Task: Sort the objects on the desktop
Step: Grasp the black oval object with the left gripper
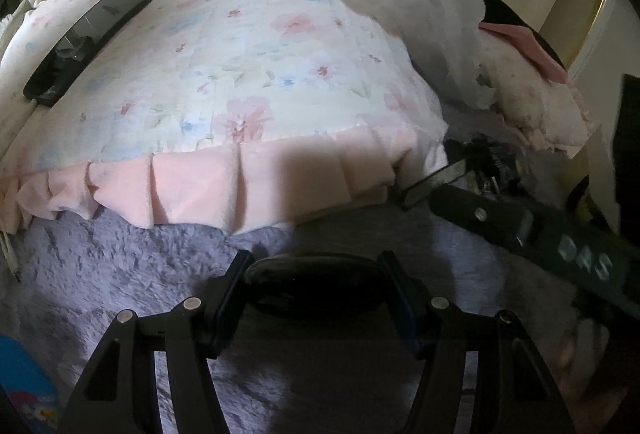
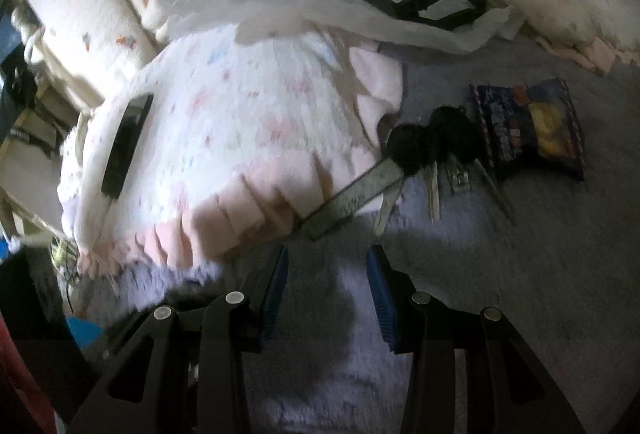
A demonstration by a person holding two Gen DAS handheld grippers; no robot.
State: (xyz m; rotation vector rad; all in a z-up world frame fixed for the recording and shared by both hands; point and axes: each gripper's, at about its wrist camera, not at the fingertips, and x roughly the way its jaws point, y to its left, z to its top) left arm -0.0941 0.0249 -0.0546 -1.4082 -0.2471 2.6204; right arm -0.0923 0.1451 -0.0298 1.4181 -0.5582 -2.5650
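Lilac fleece blanket [image 1: 120, 266] (floral pillow [image 1: 224, 73] above)

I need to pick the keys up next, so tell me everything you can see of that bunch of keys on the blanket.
The bunch of keys lies flat on the fuzzy lavender blanket, just ahead of the right gripper, whose jaws stand apart with nothing between them. Dark, fuzzy-looking heads cluster at the top; several silvery metal blades fan downward, the widest slanting left against the pillow's pink ruffle. A snack packet sits right beside it. Motion blur hides finer detail.
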